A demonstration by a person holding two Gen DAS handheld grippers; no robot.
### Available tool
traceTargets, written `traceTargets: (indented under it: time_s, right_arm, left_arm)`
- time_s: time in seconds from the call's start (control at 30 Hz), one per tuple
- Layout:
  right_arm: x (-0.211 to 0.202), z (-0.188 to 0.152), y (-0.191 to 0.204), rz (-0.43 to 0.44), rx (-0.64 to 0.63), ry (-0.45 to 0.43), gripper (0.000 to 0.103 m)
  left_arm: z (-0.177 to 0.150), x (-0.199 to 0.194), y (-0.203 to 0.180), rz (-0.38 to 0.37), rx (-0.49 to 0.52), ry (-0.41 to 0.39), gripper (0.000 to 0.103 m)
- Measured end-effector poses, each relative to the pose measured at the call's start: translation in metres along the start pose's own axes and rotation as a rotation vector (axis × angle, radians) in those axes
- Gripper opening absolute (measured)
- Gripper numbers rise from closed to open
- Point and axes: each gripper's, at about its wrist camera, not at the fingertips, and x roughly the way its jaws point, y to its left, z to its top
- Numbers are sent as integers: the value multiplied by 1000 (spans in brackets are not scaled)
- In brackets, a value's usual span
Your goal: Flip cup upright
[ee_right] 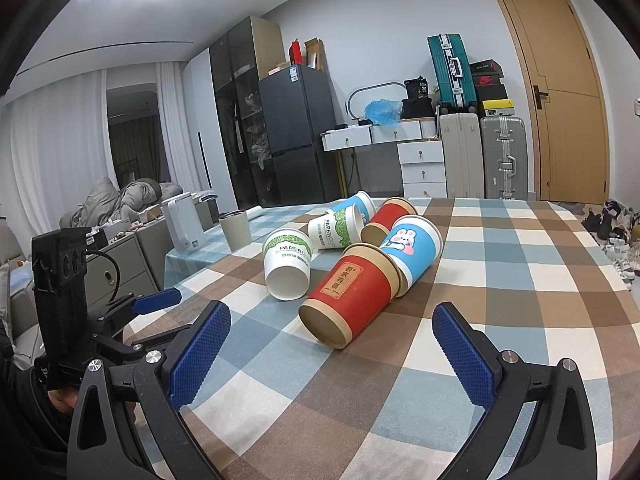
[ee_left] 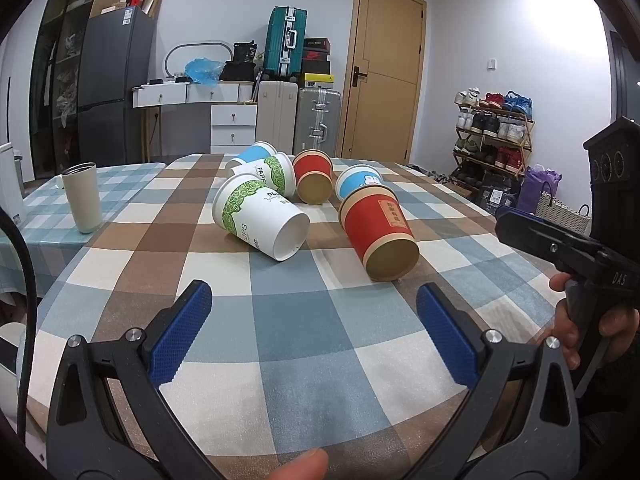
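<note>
Six paper cups lie on their sides in a loose group on the table (ee_left: pixel 328 344), which carries a checked cloth of blue, brown and white. The group is around the middle of the table, toward its far edge. Nearest to the grippers lies a red cup (ee_left: pixel 378 232) (ee_right: pixel 352 292), its closed bottom turned to the near edge. Its rim touches a blue cup (ee_right: pixel 416 250) (ee_left: pixel 358 180) with a rabbit picture, which lies just behind it. To the left of the red cup, a little apart, lies a white cup (ee_left: pixel 260 216) (ee_right: pixel 288 264) with green leaves, its bottom also turned to the near edge. Behind these, closer to the far edge, lie a second green cup (ee_left: pixel 272 174) (ee_right: pixel 336 228), a second red cup (ee_left: pixel 313 176) (ee_right: pixel 388 220) and a second blue cup (ee_left: pixel 256 154) (ee_right: pixel 360 202), close together. A grey tumbler (ee_left: pixel 82 196) (ee_right: pixel 236 230) stands upright near the left edge, well apart from the cups. The left gripper (ee_left: pixel 316 328) hovers over the near part of the table, short of the cups, with its blue pads (ee_left: pixel 182 332) spread wide and nothing between them. The right gripper (ee_right: pixel 332 356) is also near the near edge, its pads (ee_right: pixel 200 352) wide apart and empty, just short of the nearest red cup. In the left wrist view a hand (ee_left: pixel 580 320) holds the handle of the right gripper.
</note>
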Motion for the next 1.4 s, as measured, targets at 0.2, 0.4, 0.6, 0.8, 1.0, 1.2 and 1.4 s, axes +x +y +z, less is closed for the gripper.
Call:
traceTargets:
  time_s: [0.2,0.4,0.6,0.8,1.0,1.2,1.4]
  right_arm:
    - [-1,0,0,-1,-2,2,103]
    - [0,-2,2,-2,-3,3,103]
    - [0,-2,2,-2,-4,3,103]
    - [0,-2,2,-1,-4,3,103]
    - [0,-1,2,-3,-4,1,103]
    - [-1,-1,2,-5,-4,-1,103]
    - [-1,0,2,-5,0,-2,103]
  left_arm:
    - [-2,1,-1,0,2,0,102]
    - [0,0,1,-1,-2,0,102]
    - [0,0,1,0,-3,0,102]
    - [0,0,1,-1,-3,1,102]
    - [1,0,0,-3,-4,2,102]
    - [1,0,1,-2,-4,1,102]
    - [0,1,0,0,-3,3,102]
